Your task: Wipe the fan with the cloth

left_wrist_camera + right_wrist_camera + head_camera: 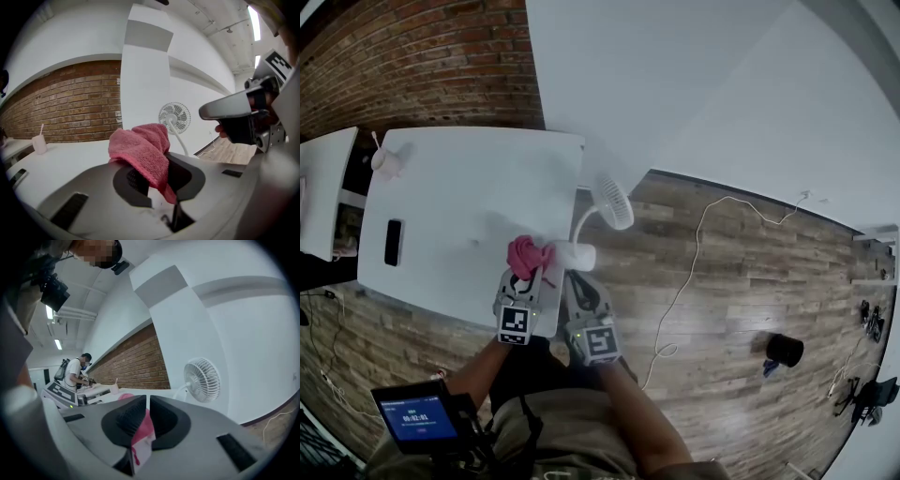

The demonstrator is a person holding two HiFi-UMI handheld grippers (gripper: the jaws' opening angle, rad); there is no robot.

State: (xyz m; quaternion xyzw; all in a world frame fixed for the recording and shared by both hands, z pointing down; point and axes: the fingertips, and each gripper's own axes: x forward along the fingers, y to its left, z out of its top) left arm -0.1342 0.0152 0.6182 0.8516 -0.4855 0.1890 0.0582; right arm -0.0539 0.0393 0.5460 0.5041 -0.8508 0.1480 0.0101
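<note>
A small white fan (614, 202) stands on its stalk at the right edge of the white table (459, 206), its head upright. A pink cloth (528, 255) is bunched just left of the fan's base. My left gripper (525, 277) is shut on this cloth (145, 150), which drapes over the jaws, with the fan (174, 117) beyond it. My right gripper (575, 281) hovers beside it, near the fan's base. Its jaws (146, 416) stand a narrow slit apart, and pink cloth (143, 427) shows through the slit. The fan (202, 379) is ahead to the right.
A black phone (393, 242) and a cup with a straw (384, 161) lie on the table's left side. A white cable (694, 272) runs over the wooden floor, where a black object (785, 350) sits. Another person (75, 371) works at a far table.
</note>
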